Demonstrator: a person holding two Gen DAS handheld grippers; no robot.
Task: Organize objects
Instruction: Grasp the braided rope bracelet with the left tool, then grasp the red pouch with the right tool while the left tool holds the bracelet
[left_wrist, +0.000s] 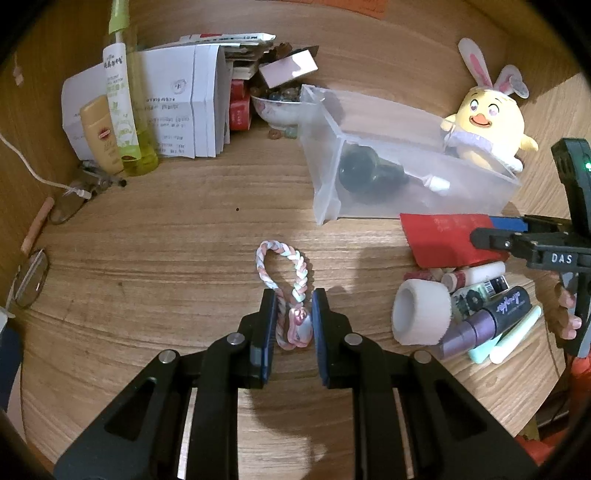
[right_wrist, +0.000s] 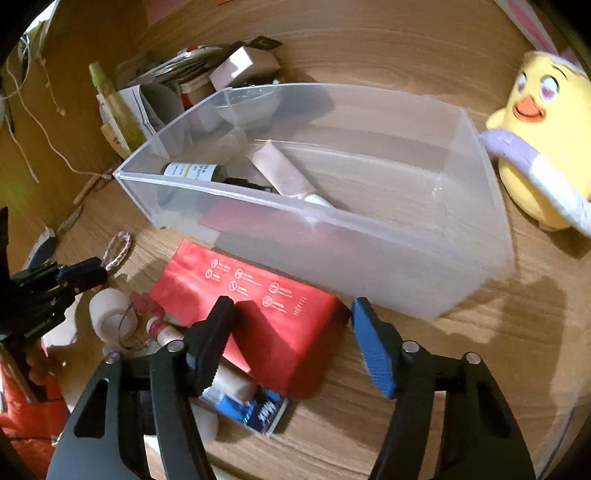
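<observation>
Left claw (left_wrist: 294, 317): I am clamping the braided hair tie (left_wrist: 286, 291) on the tabletop (left_wrist: 166, 258).
Right claw (right_wrist: 291, 332): I am holding it apart over the red packet (right_wrist: 258, 295), bin (right_wrist: 406, 266) at twelve o'clock.

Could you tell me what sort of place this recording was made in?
Probably a cluttered wooden desk at home: cosmetic bottles and folded papers stand at the back, a yellow plush chick sits beside a clear plastic bin.

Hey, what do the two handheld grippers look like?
Both the left gripper and right gripper are black plastic linkages with silver rivet pins and ribbed blue finger pads. In the left view, the right gripper shows white "DAS" lettering and a small green light.
</observation>
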